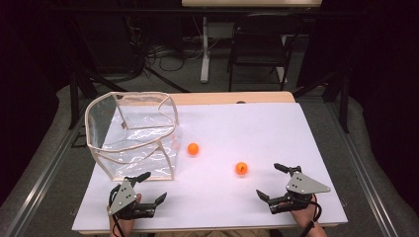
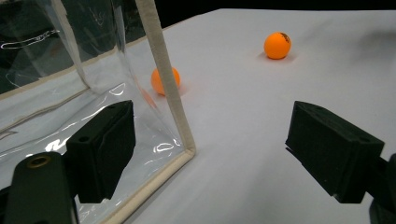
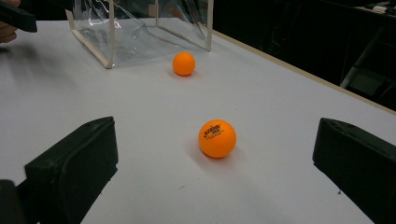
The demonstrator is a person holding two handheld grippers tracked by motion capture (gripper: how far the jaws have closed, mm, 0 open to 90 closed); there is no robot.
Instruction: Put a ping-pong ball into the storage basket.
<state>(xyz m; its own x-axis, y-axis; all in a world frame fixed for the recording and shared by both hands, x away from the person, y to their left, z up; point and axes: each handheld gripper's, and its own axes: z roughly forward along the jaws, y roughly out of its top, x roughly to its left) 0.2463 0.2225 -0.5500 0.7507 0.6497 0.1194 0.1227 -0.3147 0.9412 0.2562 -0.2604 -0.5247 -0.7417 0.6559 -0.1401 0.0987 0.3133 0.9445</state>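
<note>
High view: the clear bag [image 1: 132, 133] stands upper left; the near ball [image 1: 241, 168] lies centre-right, the right gripper [image 1: 278, 181] gaping below it.

Left gripper view: the left gripper [image 2: 210, 154] gapes empty beside the bag.

Right gripper view: the ball sits centred ahead; best advance straight and close gently so it does not roll.

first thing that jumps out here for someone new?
Two orange balls on the white table: one beside the clear bag, the other lying ahead of the right claw. Both claws rest open at the near edge, the left claw just before the bag's near corner.
</note>
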